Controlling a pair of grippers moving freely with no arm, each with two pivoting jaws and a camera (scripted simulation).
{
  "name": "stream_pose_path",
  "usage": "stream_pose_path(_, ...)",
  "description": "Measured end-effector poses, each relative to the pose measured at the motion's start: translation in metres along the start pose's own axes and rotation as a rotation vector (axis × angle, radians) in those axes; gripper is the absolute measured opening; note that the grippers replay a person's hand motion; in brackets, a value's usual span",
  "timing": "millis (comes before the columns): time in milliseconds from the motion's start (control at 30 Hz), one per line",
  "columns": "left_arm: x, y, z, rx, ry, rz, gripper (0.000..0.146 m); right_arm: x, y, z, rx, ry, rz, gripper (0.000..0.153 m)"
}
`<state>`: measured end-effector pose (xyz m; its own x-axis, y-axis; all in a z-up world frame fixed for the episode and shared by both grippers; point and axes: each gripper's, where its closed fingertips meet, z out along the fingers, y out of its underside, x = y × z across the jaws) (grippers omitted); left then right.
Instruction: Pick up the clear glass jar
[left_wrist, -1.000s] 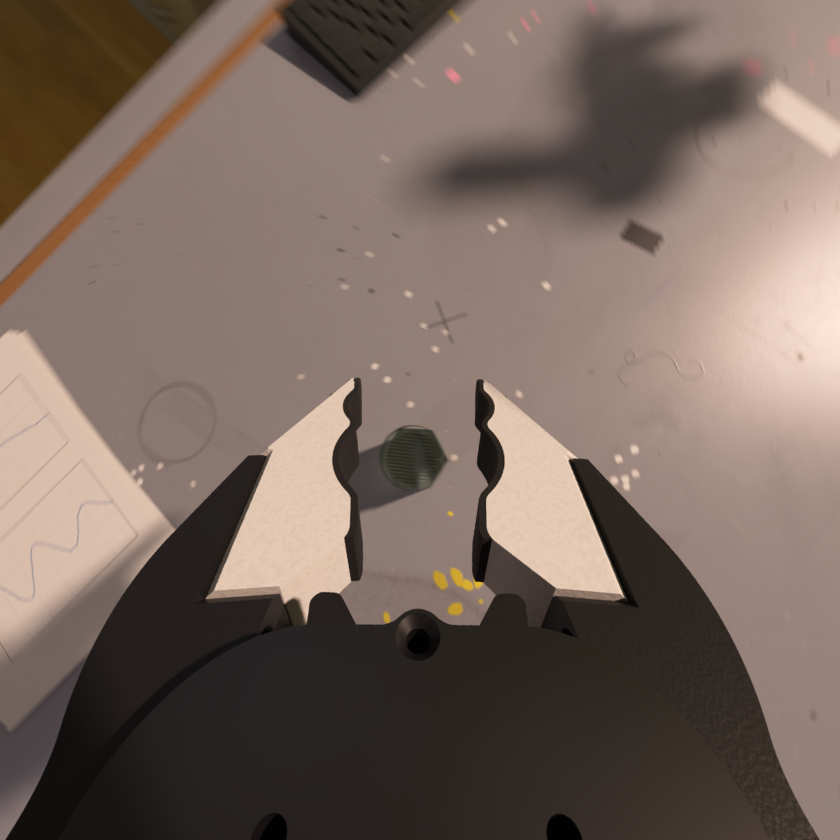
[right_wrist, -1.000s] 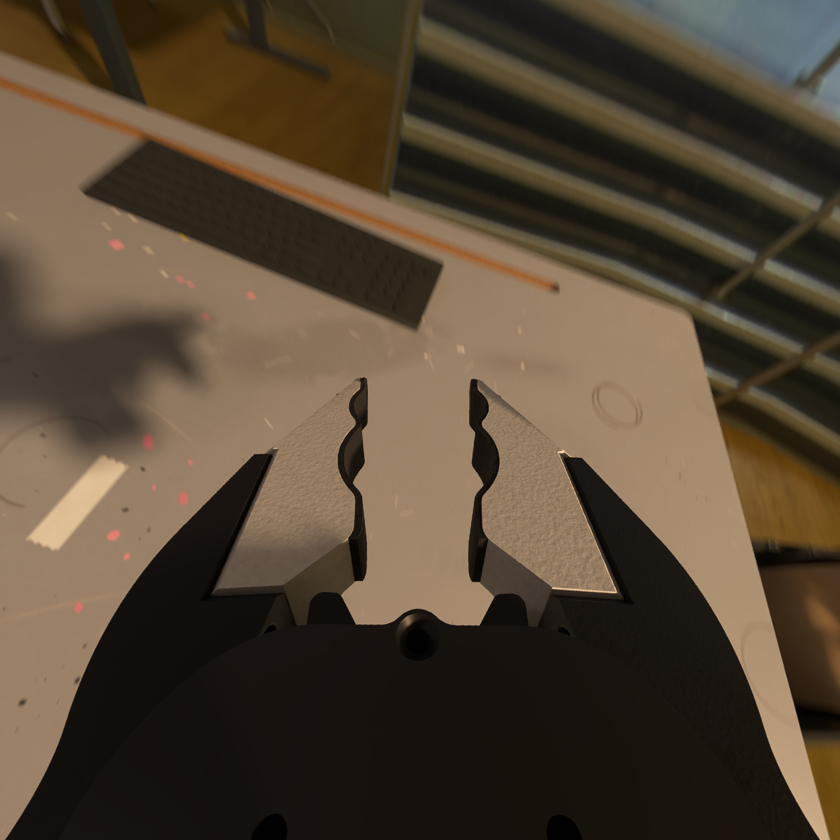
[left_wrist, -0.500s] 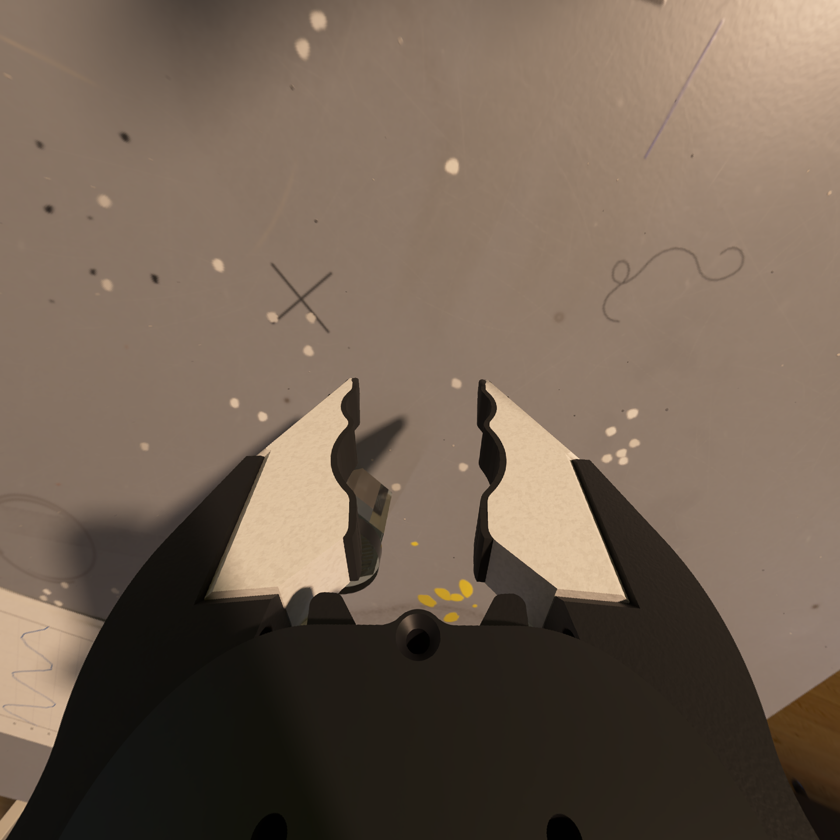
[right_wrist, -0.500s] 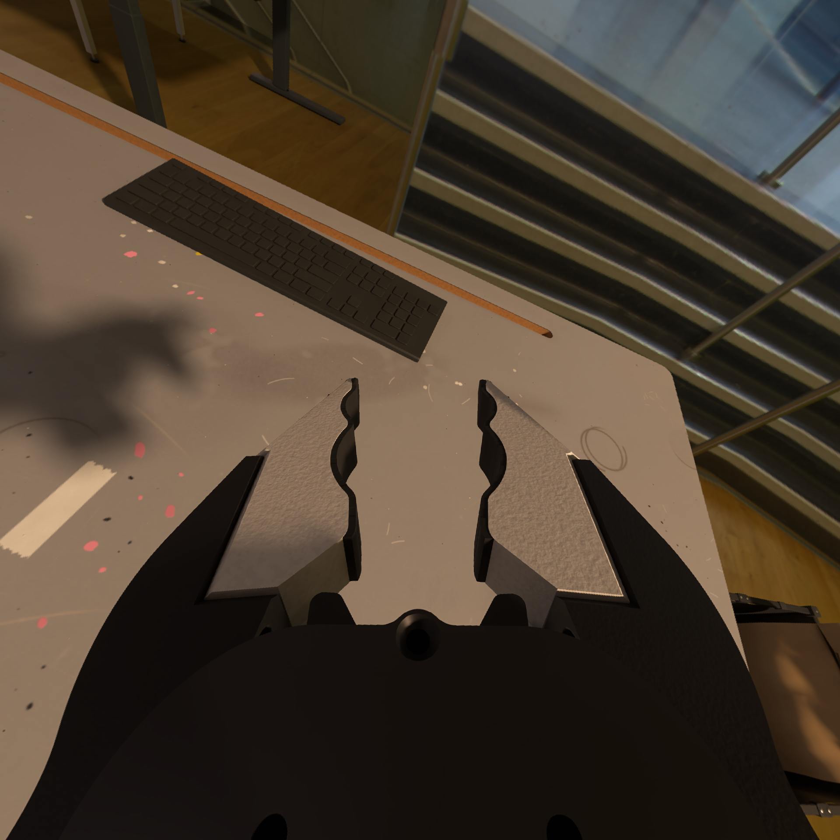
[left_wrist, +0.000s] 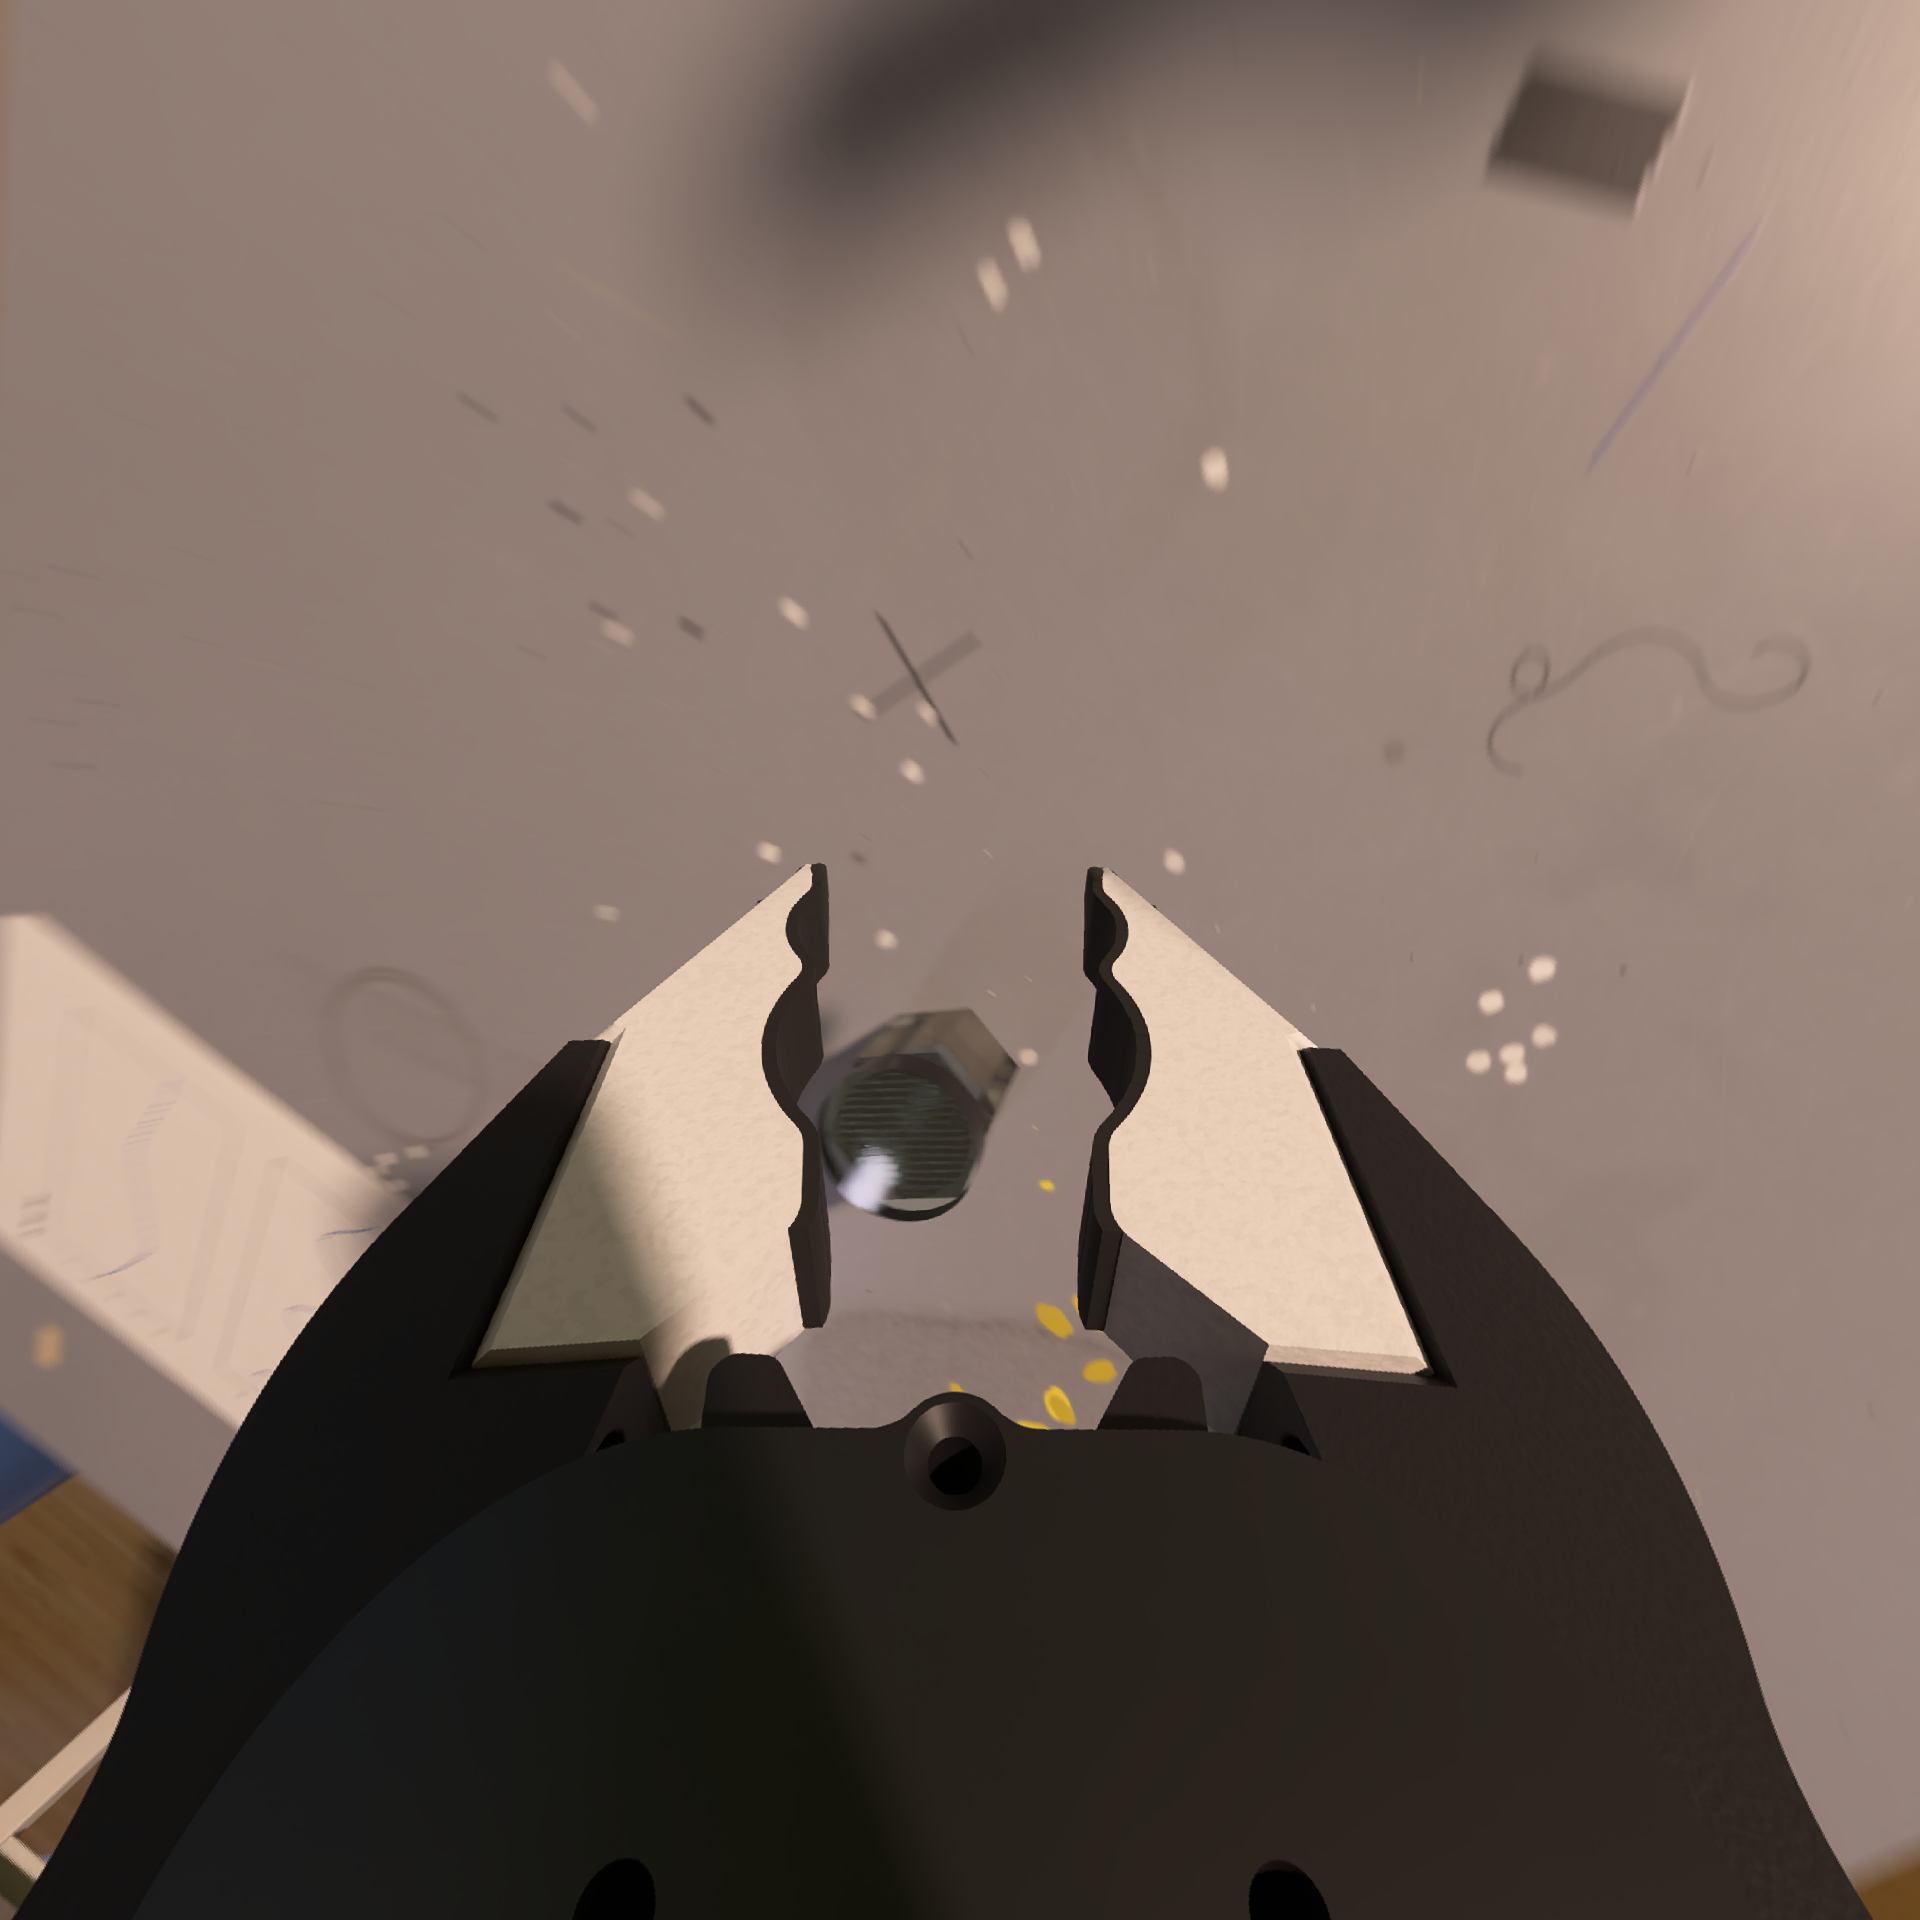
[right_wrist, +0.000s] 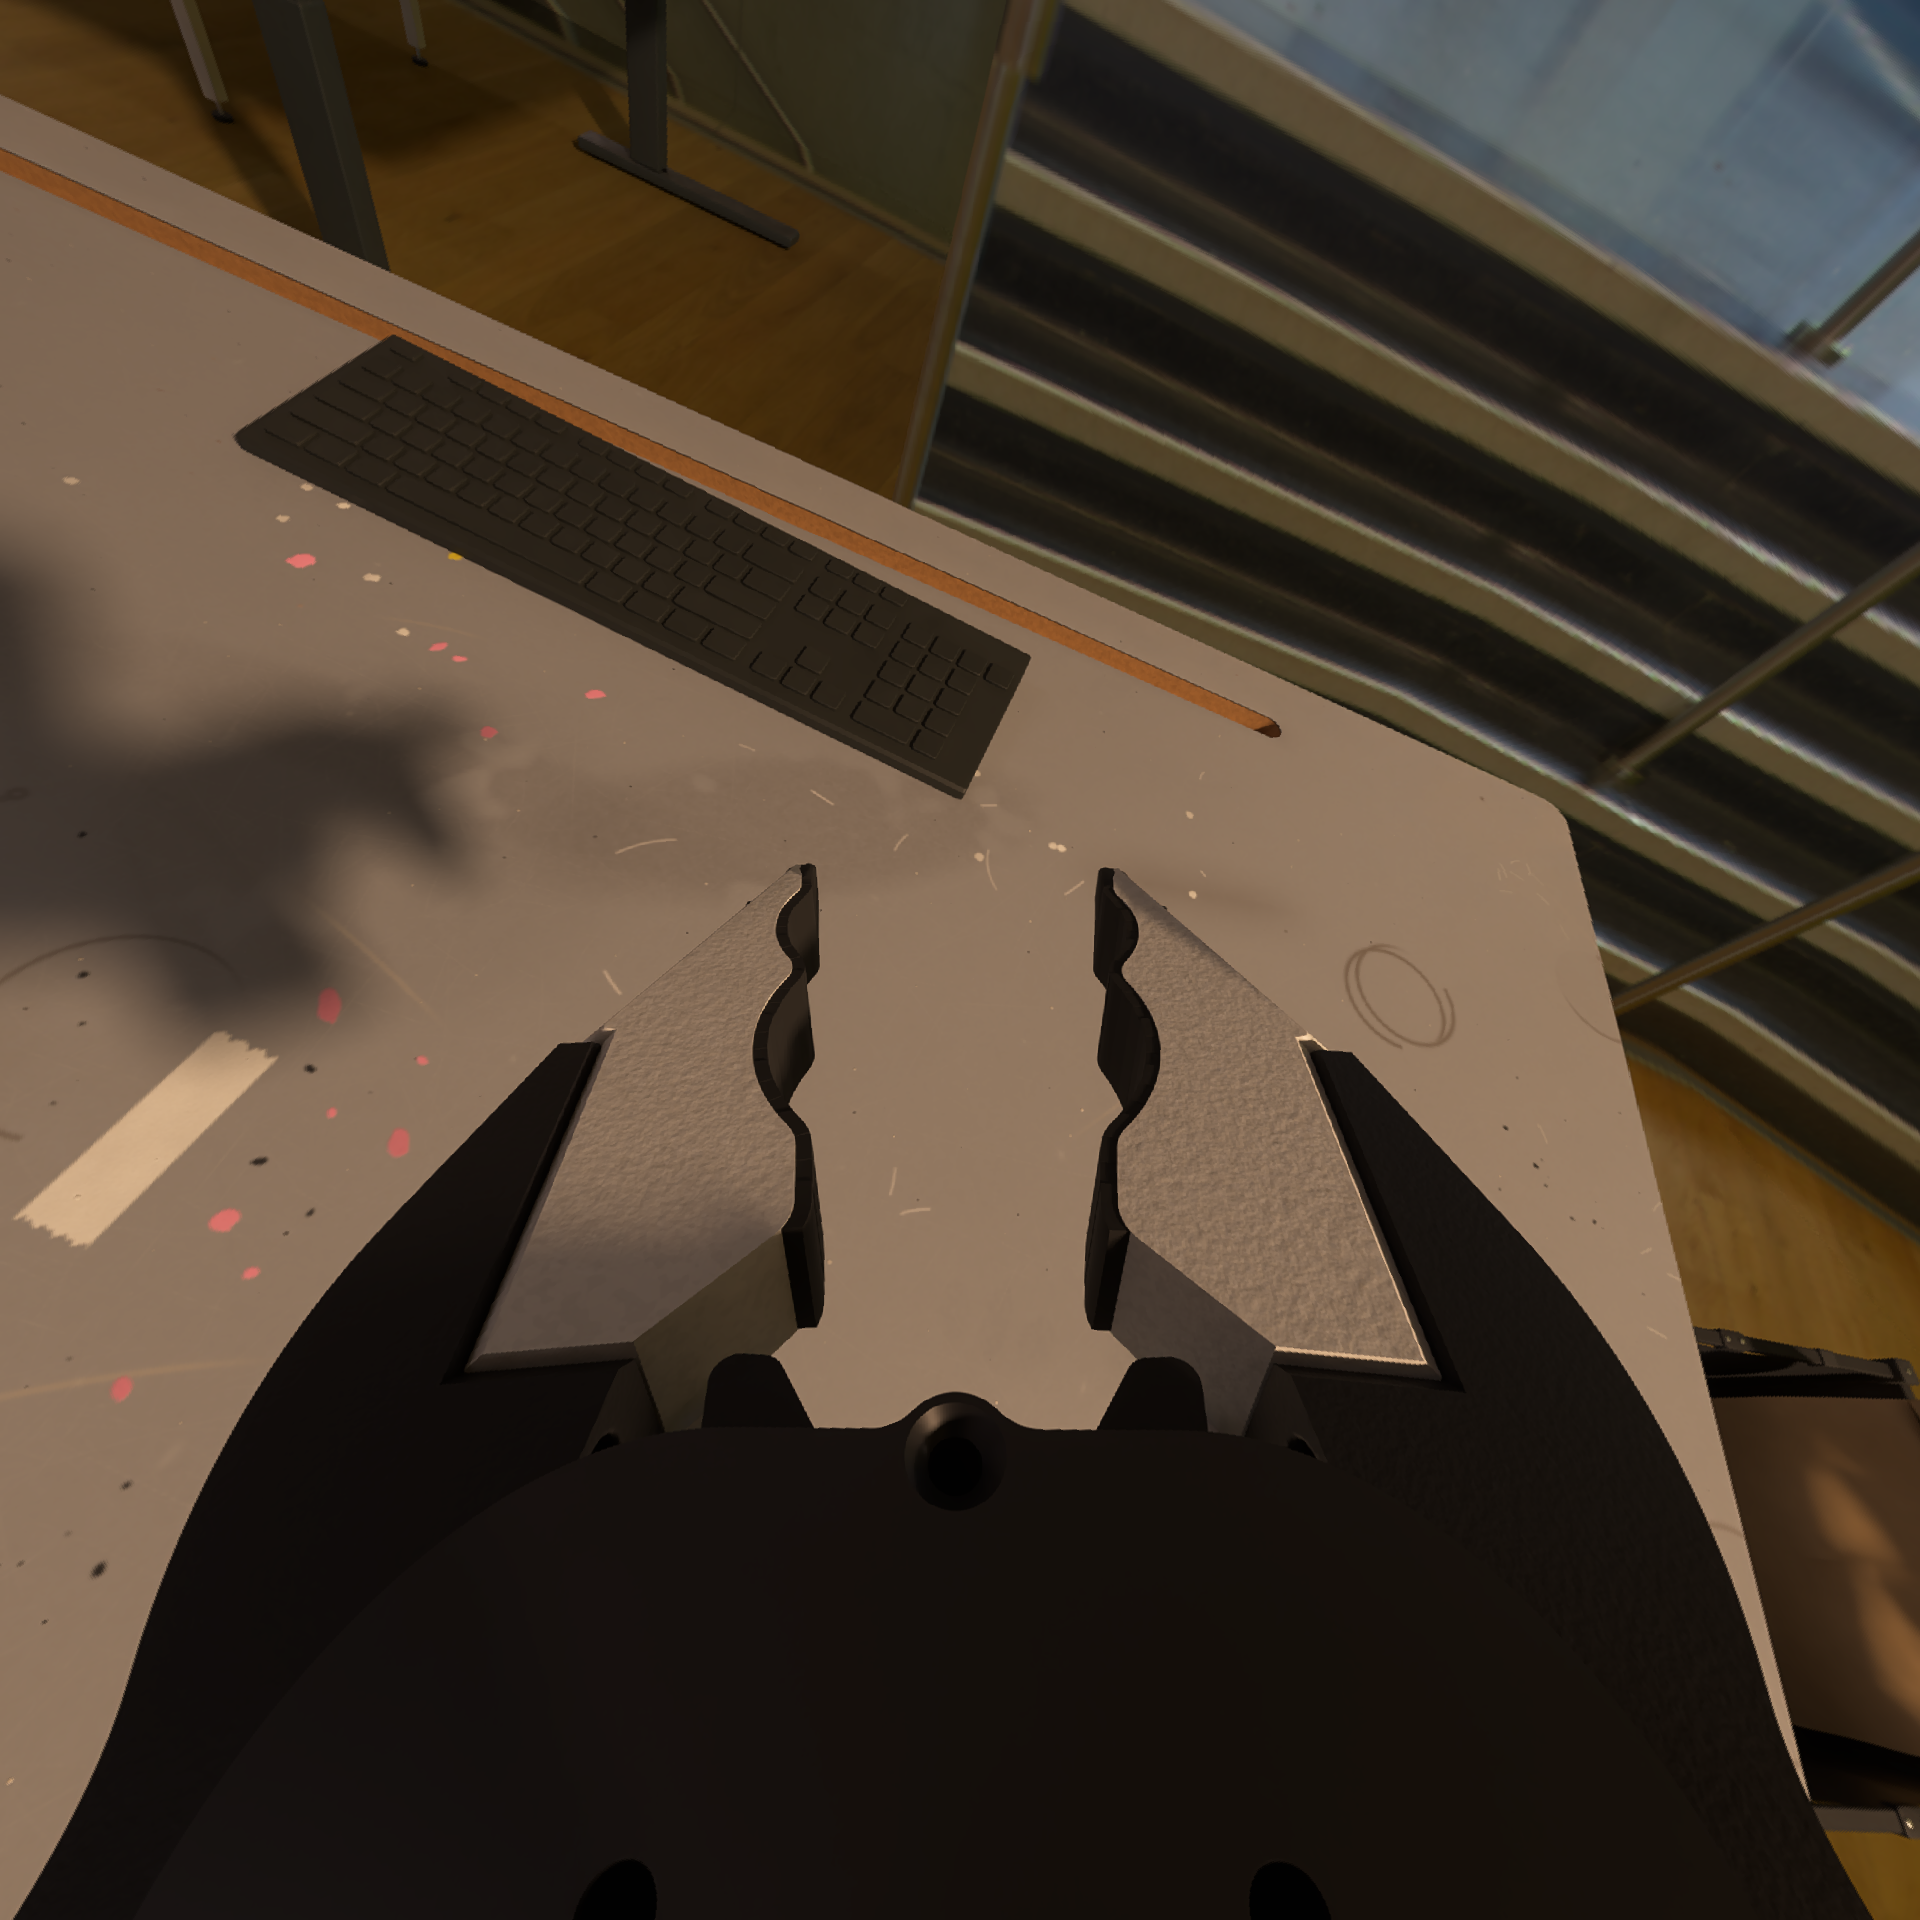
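Left wrist view: the left tool (left_wrist: 954, 1091) stands spread, its jaws apart, with the clear glass jar (left_wrist: 906, 1120) between them, close against the left finger (left_wrist: 665, 1153) at about 9 o'clock of the gap and clear of the right finger; whether it touches the left pad cannot be told. Against the frame half a second earlier, the jar has come out from behind the left finger toward the middle of the gap, and the grey surface (left_wrist: 1351, 499) is now blurred and looks farther off, with a paper sheet (left_wrist: 156, 1164) at 8 o'clock. No closure has occurred, so the jar is judged not yet secured. Right wrist view: the right tool (right_wrist: 956, 1101) is likewise spread and empty, facing the keyboard (right_wrist: 644, 561) at 11 o'clock, little changed.
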<state>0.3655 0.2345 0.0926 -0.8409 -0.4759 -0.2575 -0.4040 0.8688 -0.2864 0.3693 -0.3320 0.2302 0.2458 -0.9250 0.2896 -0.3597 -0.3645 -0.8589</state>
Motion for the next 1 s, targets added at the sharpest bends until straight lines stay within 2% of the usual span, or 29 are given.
stream_pose_path(100, -0.002, -0.042, -0.053, 0.236, -0.137, -0.005, 0.049, 0.001, -0.001, 0.000, 0.006, -0.003, 0.007, 0.053)
stream_pose_path(167, 0.022, -0.079, -0.075, 0.370, -0.122, 0.057, 0.049, -0.002, -0.003, 0.001, 0.016, -0.017, 0.012, 0.053)
stream_pose_path(233, 0.057, -0.116, -0.077, 0.430, -0.071, 0.183, 0.049, -0.005, -0.004, 0.003, 0.016, -0.034, 0.011, 0.053)
stream_pose_path(300, 0.093, -0.144, -0.059, 0.421, -0.017, 0.321, 0.049, -0.008, -0.003, 0.005, 0.005, -0.042, 0.001, 0.053)
stream_pose_path(400, 0.128, -0.172, -0.016, 0.298, 0.054, 0.484, 0.049, -0.010, 0.000, 0.007, -0.011, -0.053, -0.008, 0.053)
stream_pose_path(600, 0.148, -0.205, 0.045, 0.119, 0.143, 0.601, 0.049, -0.011, 0.004, 0.009, -0.023, -0.076, 0.004, 0.053)
stream_pose_path(800, 0.150, -0.210, 0.079, -0.010, 0.218, 0.628, 0.049, -0.013, 0.010, 0.010, -0.052, -0.097, -0.001, 0.054)
stream_pose_path(1000, 0.149, -0.212, 0.096, 0.002, 0.267, 0.576, 0.049, -0.010, 0.012, 0.008, -0.051, -0.102, 0.010, 0.054)
